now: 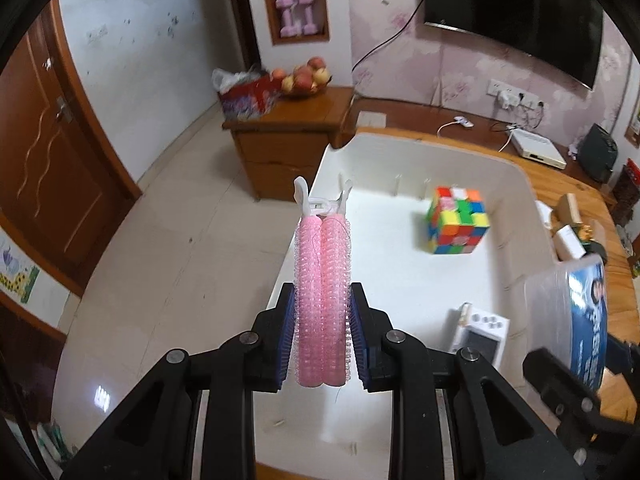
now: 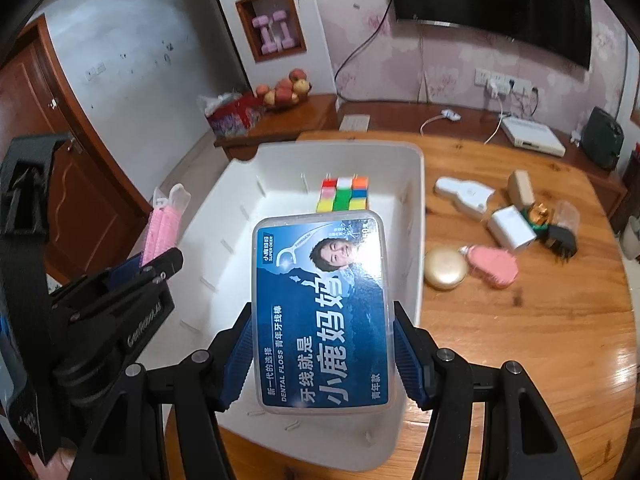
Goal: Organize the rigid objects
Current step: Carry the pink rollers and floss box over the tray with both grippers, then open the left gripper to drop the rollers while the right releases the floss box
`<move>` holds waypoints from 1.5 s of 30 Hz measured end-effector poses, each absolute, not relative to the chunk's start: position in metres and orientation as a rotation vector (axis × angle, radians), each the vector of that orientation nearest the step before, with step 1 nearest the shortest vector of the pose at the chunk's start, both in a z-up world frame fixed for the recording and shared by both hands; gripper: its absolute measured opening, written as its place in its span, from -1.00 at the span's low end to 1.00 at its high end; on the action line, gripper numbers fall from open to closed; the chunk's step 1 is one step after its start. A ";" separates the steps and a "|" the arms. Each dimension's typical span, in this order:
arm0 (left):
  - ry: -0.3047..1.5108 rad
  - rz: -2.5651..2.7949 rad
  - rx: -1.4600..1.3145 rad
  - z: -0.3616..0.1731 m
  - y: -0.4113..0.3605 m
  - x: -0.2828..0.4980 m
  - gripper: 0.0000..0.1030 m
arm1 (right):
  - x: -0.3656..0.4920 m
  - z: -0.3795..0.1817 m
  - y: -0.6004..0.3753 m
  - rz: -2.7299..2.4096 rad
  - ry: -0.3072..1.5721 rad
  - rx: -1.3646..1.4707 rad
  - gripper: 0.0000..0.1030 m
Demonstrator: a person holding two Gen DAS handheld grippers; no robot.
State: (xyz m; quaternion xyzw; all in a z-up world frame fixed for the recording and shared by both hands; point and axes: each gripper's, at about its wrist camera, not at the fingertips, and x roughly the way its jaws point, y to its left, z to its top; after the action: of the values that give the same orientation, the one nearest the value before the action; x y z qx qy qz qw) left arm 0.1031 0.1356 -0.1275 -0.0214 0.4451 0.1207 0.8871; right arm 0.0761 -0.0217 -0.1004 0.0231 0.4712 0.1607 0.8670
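Inspection finding: left gripper (image 1: 320, 340) is pinching a pink hair-roller clip (image 1: 321, 300) between its blue pads, the clip's white tip pointing forward over the near-left rim of the white bin (image 1: 400, 144). Right gripper (image 2: 320, 360) is clamping a blue-labelled dental floss box (image 2: 322, 312) by its two long sides and holding it above the bin, which is sitting on the round wooden table (image 2: 520, 340). Inside the bin, a multicoloured puzzle cube (image 1: 458, 220) and a small white boxed item (image 1: 478, 334) are lying apart on the floor.

1 cube (image 2: 343, 194), 1 floss box (image 2: 322, 312), 2 dumbbells (image 2: 276, 32), 1 bin (image 2: 416, 184).
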 end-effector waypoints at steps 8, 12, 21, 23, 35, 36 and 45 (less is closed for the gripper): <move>0.991 0.256 -0.060 -0.154 0.146 0.106 -0.46 | 0.084 -0.135 0.000 0.366 1.063 0.010 0.22; 0.993 0.214 -0.041 -0.155 0.140 0.109 -0.46 | 0.083 -0.145 0.007 0.381 1.091 -0.018 0.22; 1.019 0.147 -0.005 -0.169 0.127 0.121 -0.42 | 0.078 -0.156 0.015 0.376 1.097 -0.103 0.25; 1.035 0.139 -0.002 -0.172 0.125 0.123 -0.41 | 0.077 -0.156 0.017 0.378 1.100 -0.113 0.36; 0.970 0.103 -0.025 -0.148 0.122 0.108 0.99 | 0.070 -0.148 0.012 0.370 1.066 -0.130 0.43; 0.966 0.094 -0.028 -0.146 0.121 0.107 0.99 | 0.069 -0.146 0.011 0.372 1.058 -0.130 0.43; 0.918 0.025 -0.037 -0.124 0.113 0.088 0.99 | 0.058 -0.130 -0.001 0.376 1.004 -0.112 0.43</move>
State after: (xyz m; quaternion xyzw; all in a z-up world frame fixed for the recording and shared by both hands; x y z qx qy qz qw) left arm 0.0883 0.1135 -0.1236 -0.0180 0.4430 0.0121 0.8963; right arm 0.0575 -0.0009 -0.1296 -0.0534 0.4779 0.1791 0.8583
